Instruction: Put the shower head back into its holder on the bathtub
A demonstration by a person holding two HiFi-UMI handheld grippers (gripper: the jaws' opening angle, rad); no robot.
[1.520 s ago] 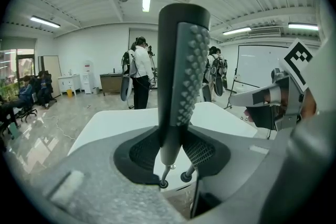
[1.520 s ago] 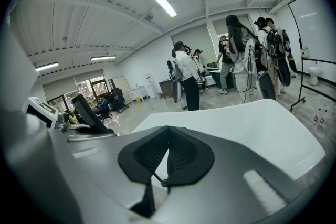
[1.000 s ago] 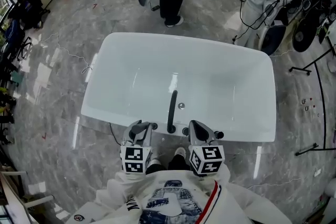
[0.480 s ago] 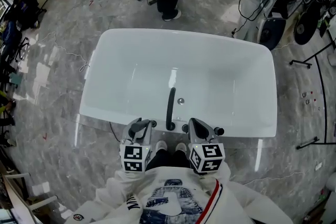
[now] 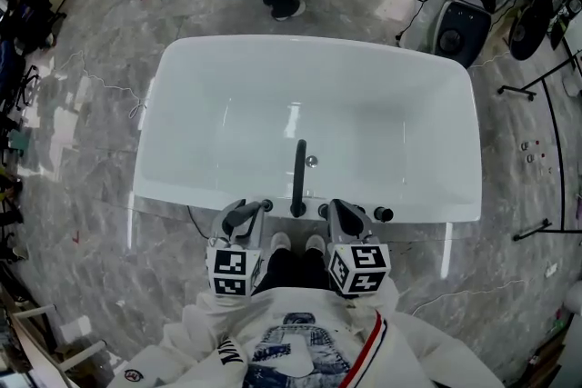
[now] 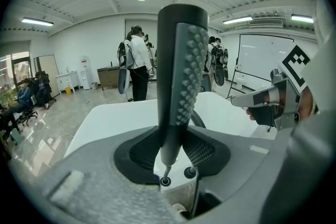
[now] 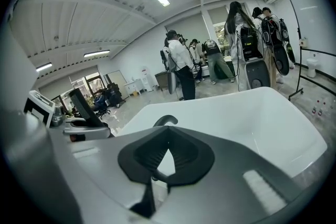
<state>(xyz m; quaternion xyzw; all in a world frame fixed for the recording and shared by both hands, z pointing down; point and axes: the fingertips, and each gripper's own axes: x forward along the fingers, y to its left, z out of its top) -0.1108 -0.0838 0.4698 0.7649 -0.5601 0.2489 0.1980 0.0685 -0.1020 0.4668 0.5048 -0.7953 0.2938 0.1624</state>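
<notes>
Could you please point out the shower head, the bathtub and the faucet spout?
shower head (image 6: 188, 71), left gripper view, on its nubbed face.
bathtub (image 5: 391, 132), head view, on its bare inner wall.
faucet spout (image 5: 299, 173), head view, midway along its arm.

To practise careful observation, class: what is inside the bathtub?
The bathtub holds only a small round metal fitting on its white floor. A black spout reaches over it from the near rim, covering the strip of floor beneath.

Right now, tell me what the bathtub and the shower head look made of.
Bathtub: glossy white, likely acrylic or enamel; light streaks reflect off its wall.
Shower head: matte dark grey, probably plastic or coated metal, with rows of rubbery-looking nubs.
</notes>
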